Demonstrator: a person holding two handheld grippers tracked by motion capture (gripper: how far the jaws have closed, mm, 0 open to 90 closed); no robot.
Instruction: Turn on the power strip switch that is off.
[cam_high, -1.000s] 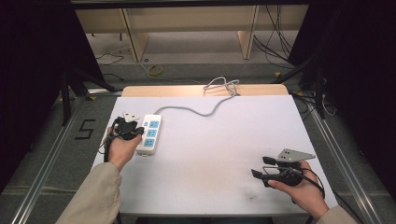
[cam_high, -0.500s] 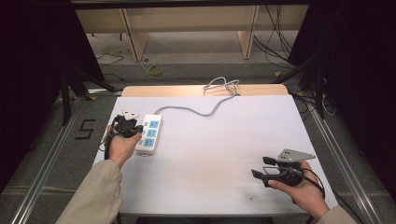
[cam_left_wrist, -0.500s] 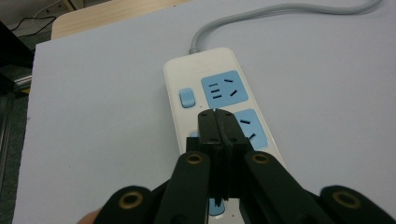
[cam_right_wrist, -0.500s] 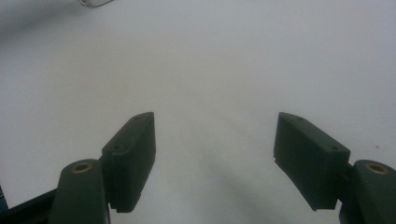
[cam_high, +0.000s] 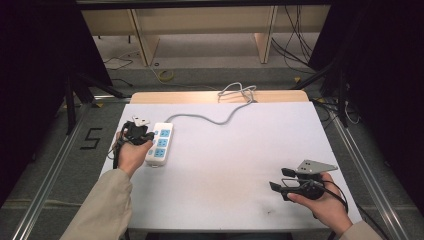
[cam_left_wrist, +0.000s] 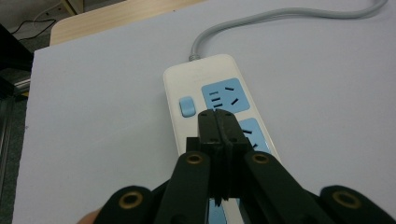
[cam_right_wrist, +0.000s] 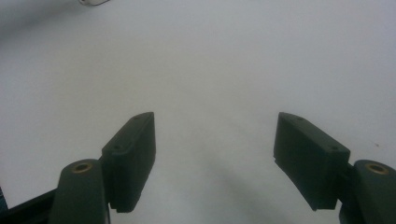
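Note:
A white power strip (cam_high: 160, 143) with blue sockets lies at the left of the white table (cam_high: 240, 145). Its grey cable (cam_high: 220, 118) runs to the back edge. My left gripper (cam_high: 149, 135) is beside the strip's left side, tips over it. In the left gripper view the jaws are pressed together with nothing between them, and the left gripper (cam_left_wrist: 218, 119) hovers just above the power strip (cam_left_wrist: 205, 79), near its blue switch (cam_left_wrist: 186, 106). My right gripper (cam_high: 278, 180) is at the front right, open. The right gripper (cam_right_wrist: 215, 140) has only bare table between its jaws.
The cable ends in a loose coil (cam_high: 239, 92) at the table's wooden back edge. Wooden shelving (cam_high: 200, 30) and floor cables lie beyond it. Metal rails (cam_high: 50, 175) run along both sides of the table. A "5" mark (cam_high: 91, 138) is on the floor at the left.
The left hand and its gripper have shifted very slightly over the strip. The right hand and its gripper have stayed in place.

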